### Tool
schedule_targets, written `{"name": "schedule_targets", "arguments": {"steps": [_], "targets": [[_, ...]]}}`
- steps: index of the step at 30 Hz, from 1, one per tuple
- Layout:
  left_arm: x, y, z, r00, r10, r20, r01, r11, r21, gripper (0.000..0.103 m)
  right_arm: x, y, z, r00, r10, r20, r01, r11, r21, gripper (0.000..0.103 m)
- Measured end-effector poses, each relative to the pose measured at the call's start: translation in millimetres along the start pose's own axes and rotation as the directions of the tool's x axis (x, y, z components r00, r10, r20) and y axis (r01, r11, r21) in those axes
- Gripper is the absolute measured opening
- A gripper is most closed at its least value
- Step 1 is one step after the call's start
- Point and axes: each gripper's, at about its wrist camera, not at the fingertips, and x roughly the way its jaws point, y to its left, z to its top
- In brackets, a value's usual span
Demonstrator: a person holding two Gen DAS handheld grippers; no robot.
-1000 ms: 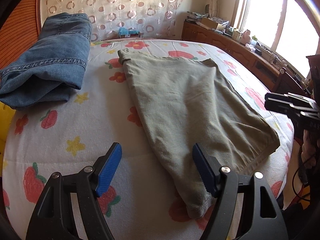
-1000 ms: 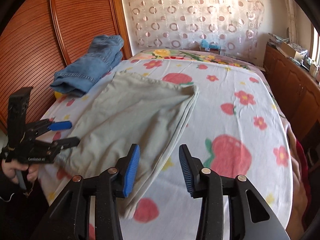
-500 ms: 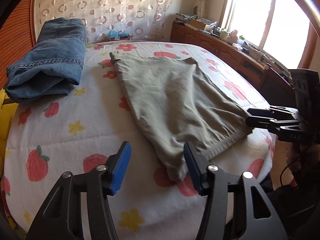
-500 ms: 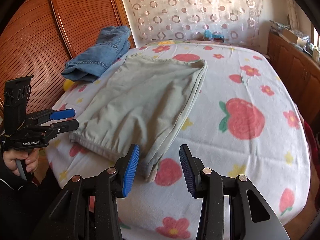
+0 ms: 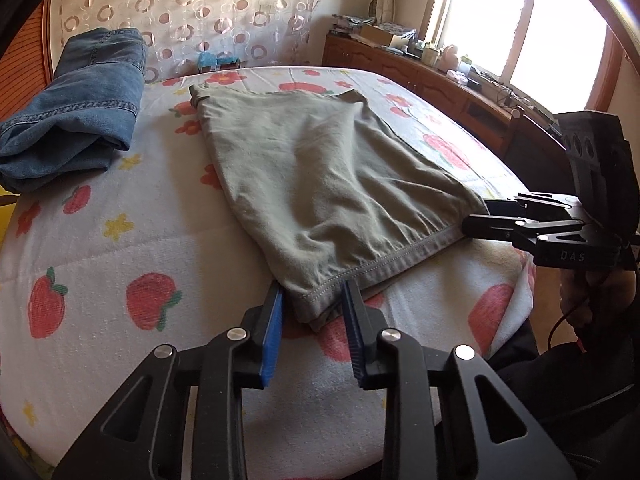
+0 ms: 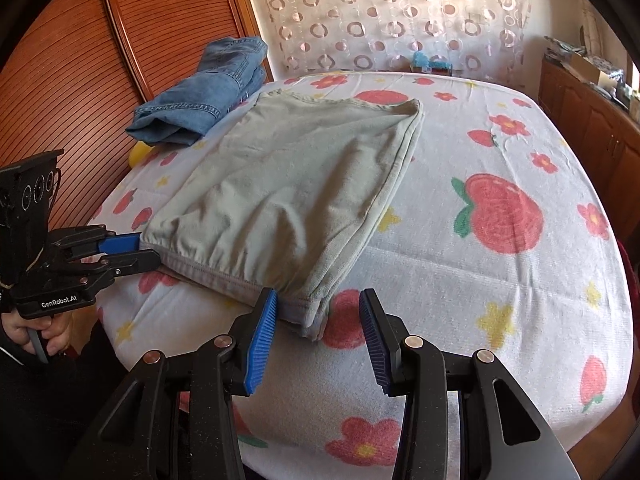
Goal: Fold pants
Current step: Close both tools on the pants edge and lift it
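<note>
1. Grey-green cotton pants (image 5: 320, 168) lie flat on the bed (image 5: 120, 240), which has a white terry cover printed with red strawberries and flowers. They look already doubled over. Their elastic waistband (image 5: 384, 264) is the edge nearest the person.
2. The black left tool (image 5: 312, 296), with blue ribbed pads, straddles one end corner of that waistband. Its jaws have just been closing with the cloth corner between them. The pads are narrow around the corner, but I see no clear pinch yet, so I read it as still open.
3. The matching right tool (image 6: 318, 300) is at the waistband's other end corner. One pad is against the cloth and the other stands clear of it, so the jaws are apart and hold nothing.
4. Taking both waistband corners at once probably keeps that edge straight, so the stacked layers can be carried over the pants together for the next fold.
5. Each tool points down at a slant towards the waistband, probably so a pad can slip in at the hem without bunching the cover.
6. Folded blue denim jeans (image 5: 80, 112) lie beyond the pants' far corner, well apart. That leaves the space past the pants free for the fold.
</note>
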Motion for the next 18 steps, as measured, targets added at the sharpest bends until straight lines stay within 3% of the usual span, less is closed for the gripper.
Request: {"name": "schedule_targets", "arguments": {"steps": [3, 7, 10, 18], "targets": [[0, -1, -1, 1.000, 0.001, 0.001, -0.001, 1.000, 0.008, 0.022, 0, 2, -1, 1.000, -0.004, 0.004, 0.004, 1.000, -0.009, 0.044], [-3, -3, -1, 1.000, 0.005, 0.015, -0.005, 1.000, 0.016, 0.012, 1, 6, -3, 1.000, 0.005, 0.002, -0.005, 1.000, -0.031, 0.022], [-9, -1, 1, 0.999, -0.010, 0.040, 0.010, 1.000, 0.004, 0.010, 3, 9, -4, 1.000, 0.020, -0.001, -0.020, 0.999, -0.045, 0.015], [-29, -4, 10, 0.993, -0.025, 0.112, 0.024, 1.000, 0.010, 0.010, -3, 3, -1, 0.995, 0.091, 0.028, -0.090, 0.996, -0.024, 0.011]]}}
